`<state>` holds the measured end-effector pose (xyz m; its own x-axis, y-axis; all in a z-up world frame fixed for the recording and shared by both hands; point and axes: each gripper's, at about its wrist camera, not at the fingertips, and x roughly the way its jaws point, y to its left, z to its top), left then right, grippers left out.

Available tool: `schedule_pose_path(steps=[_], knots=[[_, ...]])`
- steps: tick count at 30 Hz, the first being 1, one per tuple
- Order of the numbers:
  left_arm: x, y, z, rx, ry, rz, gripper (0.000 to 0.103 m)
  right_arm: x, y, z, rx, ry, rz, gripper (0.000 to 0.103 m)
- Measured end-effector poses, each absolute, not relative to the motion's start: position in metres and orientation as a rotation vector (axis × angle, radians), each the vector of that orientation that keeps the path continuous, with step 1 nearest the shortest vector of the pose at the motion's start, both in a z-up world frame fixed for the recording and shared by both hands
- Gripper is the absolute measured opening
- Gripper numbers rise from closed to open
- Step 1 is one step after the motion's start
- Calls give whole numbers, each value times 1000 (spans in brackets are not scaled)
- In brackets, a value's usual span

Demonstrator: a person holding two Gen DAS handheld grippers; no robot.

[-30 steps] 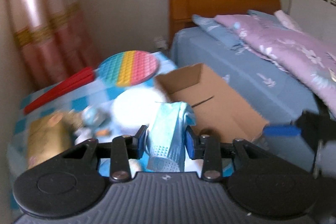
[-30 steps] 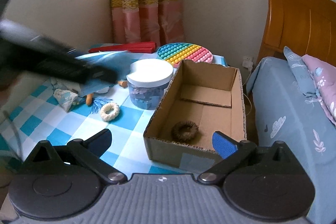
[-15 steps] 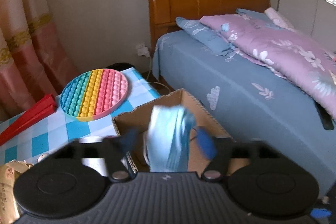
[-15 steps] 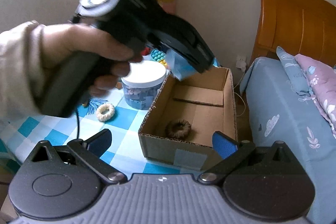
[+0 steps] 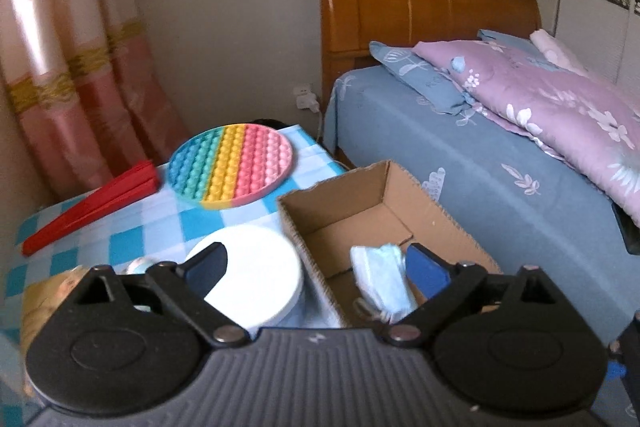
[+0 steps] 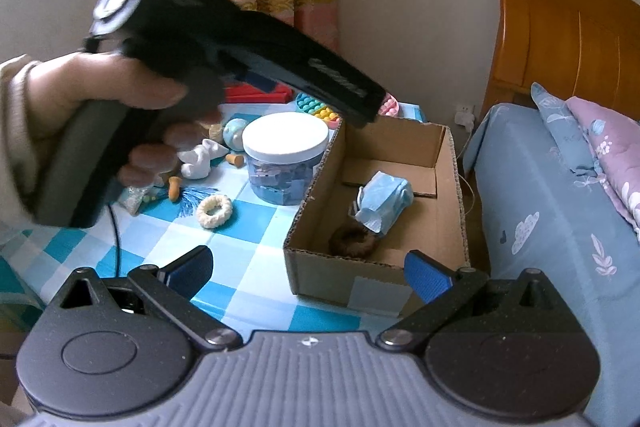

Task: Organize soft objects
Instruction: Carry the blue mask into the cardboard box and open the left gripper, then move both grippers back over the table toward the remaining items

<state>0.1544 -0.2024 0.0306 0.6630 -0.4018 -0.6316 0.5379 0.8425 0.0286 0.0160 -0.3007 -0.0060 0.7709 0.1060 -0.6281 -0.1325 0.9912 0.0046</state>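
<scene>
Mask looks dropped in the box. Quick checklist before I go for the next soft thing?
1. Blue face mask inside cardboard box: ok, lying clear of the pads.
2. Left gripper released: ok, jaws have just been opening, nothing pressed.
3. Right gripper free: ok, open and empty.
4. Brown scrunchie boxed: ok.
5. Cream scrunchie reachable: ok, in the open on the checked cloth.
6. Other soft items on the table: cannot tell; the hand hides part.
</scene>
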Motion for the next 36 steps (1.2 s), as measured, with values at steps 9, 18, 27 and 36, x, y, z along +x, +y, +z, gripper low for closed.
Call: schedule_pose_path(steps=[9, 18, 27, 36], knots=[[112, -150, 19, 160, 691, -438, 100, 3, -287, 1, -16, 673, 134, 103], [79, -88, 11, 127, 663, -325, 100, -3, -268, 2, -32, 688, 143, 103], [66, -27, -10, 97, 681, -219, 101, 3, -236, 6, -64, 703, 174, 103], [68, 14, -30, 59, 717, -171, 101, 19, -191, -6, -128, 742, 229, 103]])
